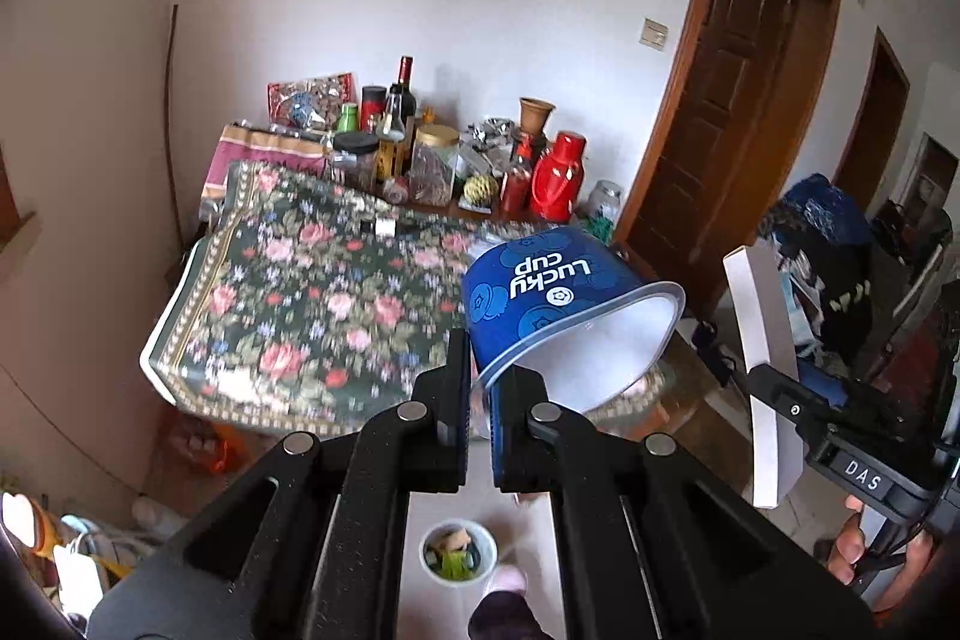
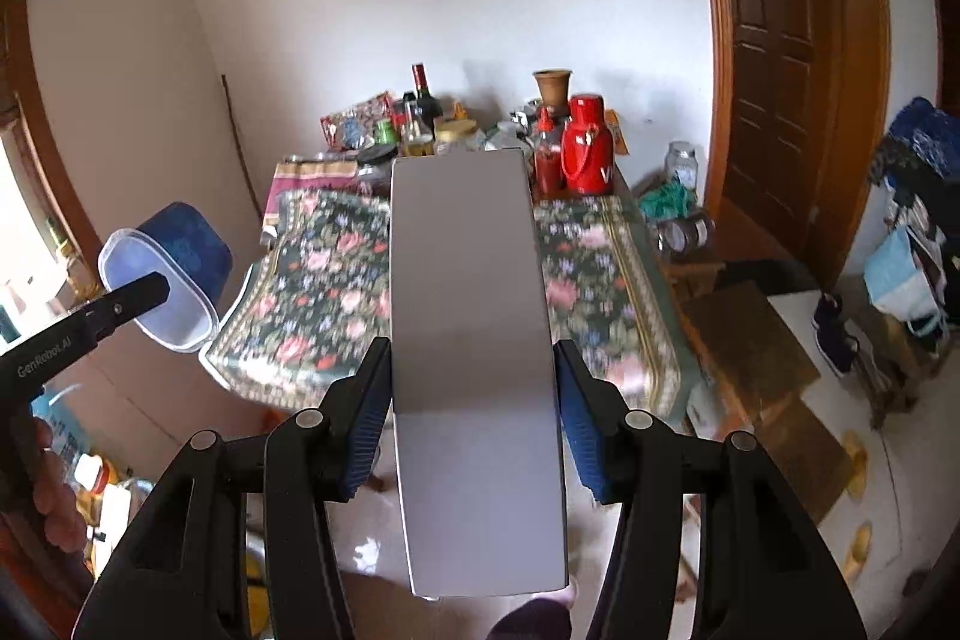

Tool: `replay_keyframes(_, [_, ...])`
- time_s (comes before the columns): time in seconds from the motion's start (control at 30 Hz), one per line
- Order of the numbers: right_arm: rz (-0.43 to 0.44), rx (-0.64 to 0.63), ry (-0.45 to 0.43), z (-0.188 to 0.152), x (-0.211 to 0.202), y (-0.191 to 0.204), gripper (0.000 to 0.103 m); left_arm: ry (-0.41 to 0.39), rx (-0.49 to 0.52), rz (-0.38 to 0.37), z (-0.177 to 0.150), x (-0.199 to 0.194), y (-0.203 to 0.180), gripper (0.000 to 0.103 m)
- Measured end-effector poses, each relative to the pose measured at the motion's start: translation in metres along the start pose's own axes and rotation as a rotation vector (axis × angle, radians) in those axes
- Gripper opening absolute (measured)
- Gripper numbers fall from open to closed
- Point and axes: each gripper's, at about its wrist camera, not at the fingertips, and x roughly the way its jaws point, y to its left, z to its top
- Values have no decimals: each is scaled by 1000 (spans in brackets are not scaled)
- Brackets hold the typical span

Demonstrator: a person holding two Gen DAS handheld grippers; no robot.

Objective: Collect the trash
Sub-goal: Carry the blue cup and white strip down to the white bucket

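Note:
My left gripper (image 1: 480, 394) is shut on the rim of a blue plastic cup (image 1: 552, 292) marked "Lucky Cup", held tilted in the air before the flowered table (image 1: 300, 292). The same cup (image 2: 174, 268) and left gripper (image 2: 159, 287) show at the left of the right wrist view. My right gripper (image 2: 471, 388) is shut on a flat white box (image 2: 468, 340), its pads pressing both long sides. That white box (image 1: 762, 370) appears edge-on at the right of the left wrist view, and only the right gripper's body shows there. A small white bin (image 1: 459, 553) with scraps stands on the floor below.
Bottles, jars and a red thermos (image 2: 588, 154) crowd the table's far end. A brown door (image 2: 786, 40) stands at the right, with low wooden stools (image 2: 750, 346) and a cluttered rack (image 2: 918, 220) beside it. Clutter lies on the floor at the left (image 1: 72, 550).

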Motion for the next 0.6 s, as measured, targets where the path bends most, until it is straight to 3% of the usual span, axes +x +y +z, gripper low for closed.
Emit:
replay_keyframes(0.27, [-27,42,80,-43,-15,5,49,74,7,-18,-45,-19,4,4])
replay_keyframes(0.47, [-22,40,168,-70,-1,-1,49,171,-18,-3,-74,10,6,4])
replay_keyframes(0.6, [9,50,242,-87,33,-11,49,252,-21,24,-95,42,6,4])
